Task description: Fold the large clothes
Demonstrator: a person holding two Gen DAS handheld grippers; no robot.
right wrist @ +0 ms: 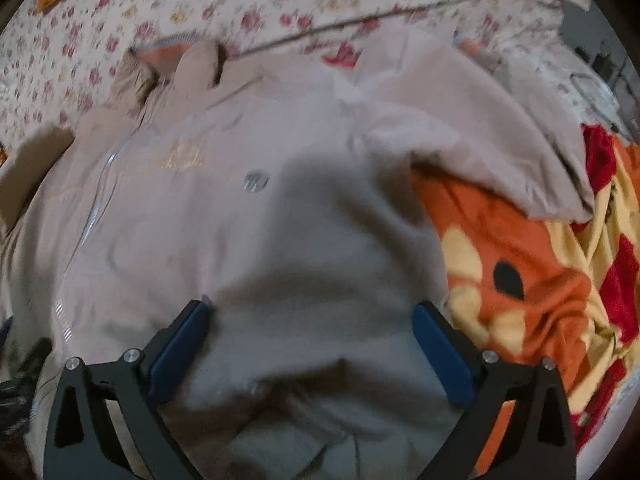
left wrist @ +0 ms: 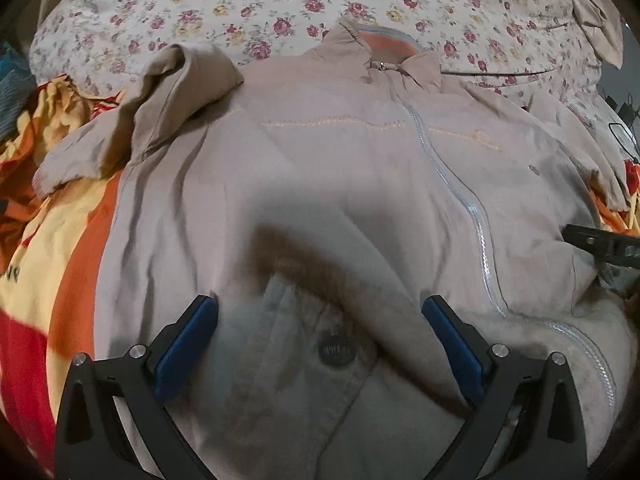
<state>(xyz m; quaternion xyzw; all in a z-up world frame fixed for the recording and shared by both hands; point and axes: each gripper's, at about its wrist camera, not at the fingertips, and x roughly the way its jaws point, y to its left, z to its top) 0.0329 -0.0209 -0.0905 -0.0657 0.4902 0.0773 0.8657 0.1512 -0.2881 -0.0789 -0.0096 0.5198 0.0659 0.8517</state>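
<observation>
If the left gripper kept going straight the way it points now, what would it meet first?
Most likely the beige zip-up jacket spread on the bed: the open left gripper points at its lower front, near a round dark button. Depth is uncertain.

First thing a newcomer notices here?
The beige zip-front jacket spread front-up across the middle, its sleeve bunched at upper left. Beneath it, a rose-print sheet behind and an orange-red-yellow blanket at the sides. Both blue-padded grippers, left gripper and right gripper, hover open.

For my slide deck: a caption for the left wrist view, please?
Open left gripper poised over a zipped beige jacket spread on a floral bedsheet.
</observation>
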